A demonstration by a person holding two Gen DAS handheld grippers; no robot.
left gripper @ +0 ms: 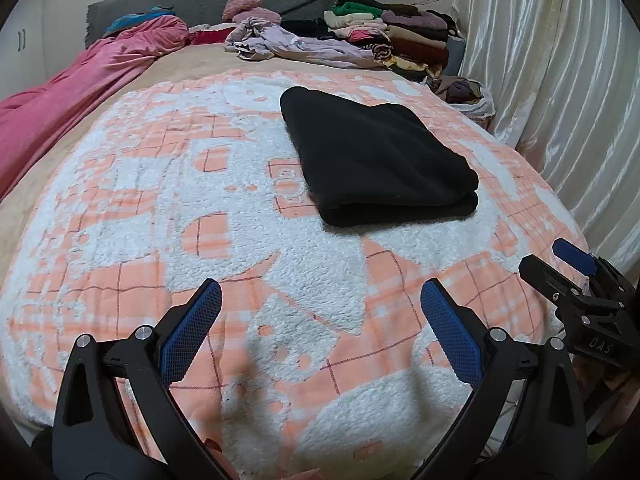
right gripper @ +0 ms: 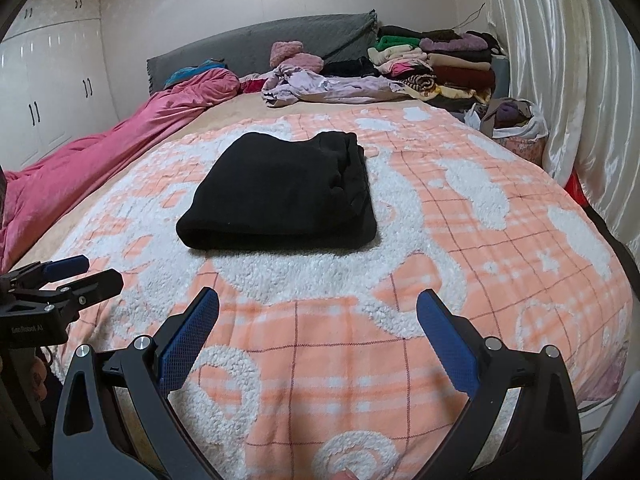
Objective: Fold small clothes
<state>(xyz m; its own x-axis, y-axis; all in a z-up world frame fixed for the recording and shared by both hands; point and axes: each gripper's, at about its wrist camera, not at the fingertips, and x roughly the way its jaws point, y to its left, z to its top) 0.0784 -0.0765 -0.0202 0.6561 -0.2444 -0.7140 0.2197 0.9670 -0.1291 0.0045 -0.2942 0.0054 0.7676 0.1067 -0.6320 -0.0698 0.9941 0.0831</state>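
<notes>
A black garment lies folded into a thick rectangle on the orange-and-white fleece blanket. My left gripper hovers open over the blanket's near part, well short of the garment, with nothing between its blue pads. My right gripper is likewise open and empty, a little nearer than the garment's folded edge. In the left wrist view the right gripper shows at the right edge; in the right wrist view the left gripper shows at the left edge.
A pink duvet runs along the bed's left side. At the head lie a lilac crumpled garment and a stack of folded clothes. A white bag of clothes and shiny curtains stand at the right.
</notes>
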